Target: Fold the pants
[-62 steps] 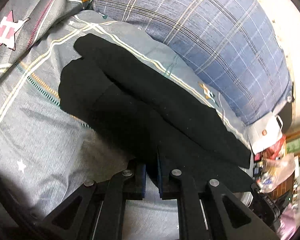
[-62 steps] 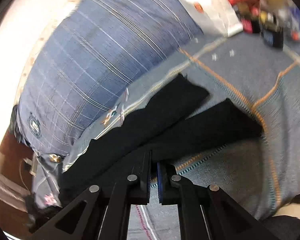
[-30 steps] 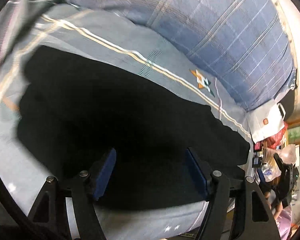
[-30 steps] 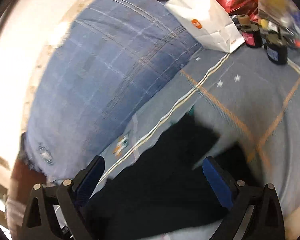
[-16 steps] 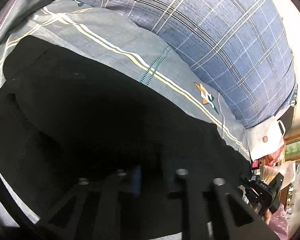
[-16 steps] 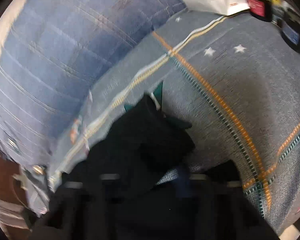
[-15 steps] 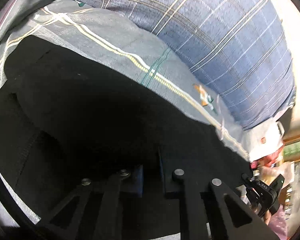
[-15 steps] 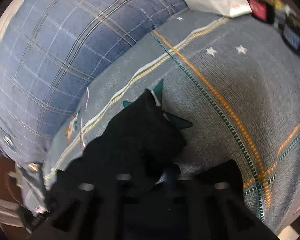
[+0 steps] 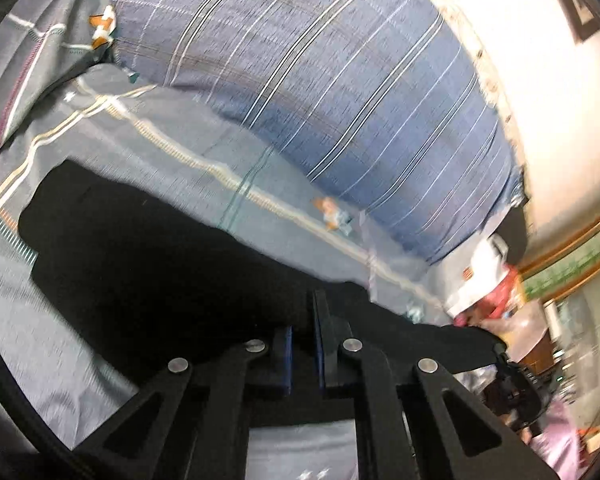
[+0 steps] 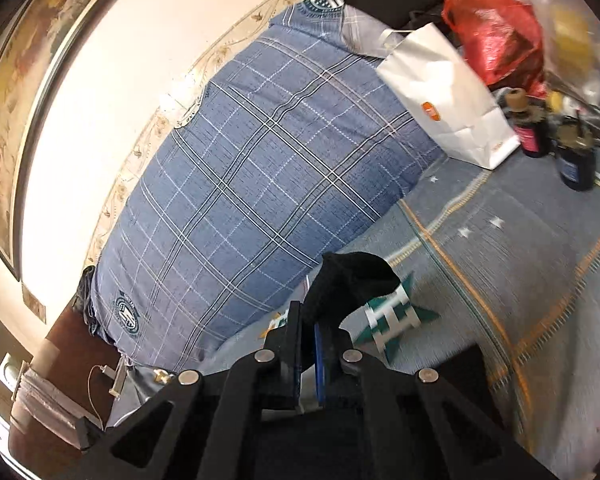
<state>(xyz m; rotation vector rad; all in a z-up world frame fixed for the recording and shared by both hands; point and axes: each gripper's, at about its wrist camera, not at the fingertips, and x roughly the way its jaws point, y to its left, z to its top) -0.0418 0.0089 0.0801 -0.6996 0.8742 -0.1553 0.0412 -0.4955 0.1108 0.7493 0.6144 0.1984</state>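
1. The black pants (image 9: 148, 256) lie spread on the grey patterned bed sheet (image 9: 204, 184), along the foot of the blue plaid pillow (image 9: 340, 92) at the bed's wall-side edge
2. The left tongs (image 9: 303, 344) are clenched on the pants' near edge; the dark cloth runs out ahead of them and to both sides
3. The right tongs (image 10: 307, 344) are clenched on a bunched end of the pants (image 10: 352, 280), which stands up just past their tips, lifted clear of the sheet
4. A white paper bag (image 10: 448, 100) leans by the pillow's far corner, with dark bottles (image 10: 576, 160) beside it
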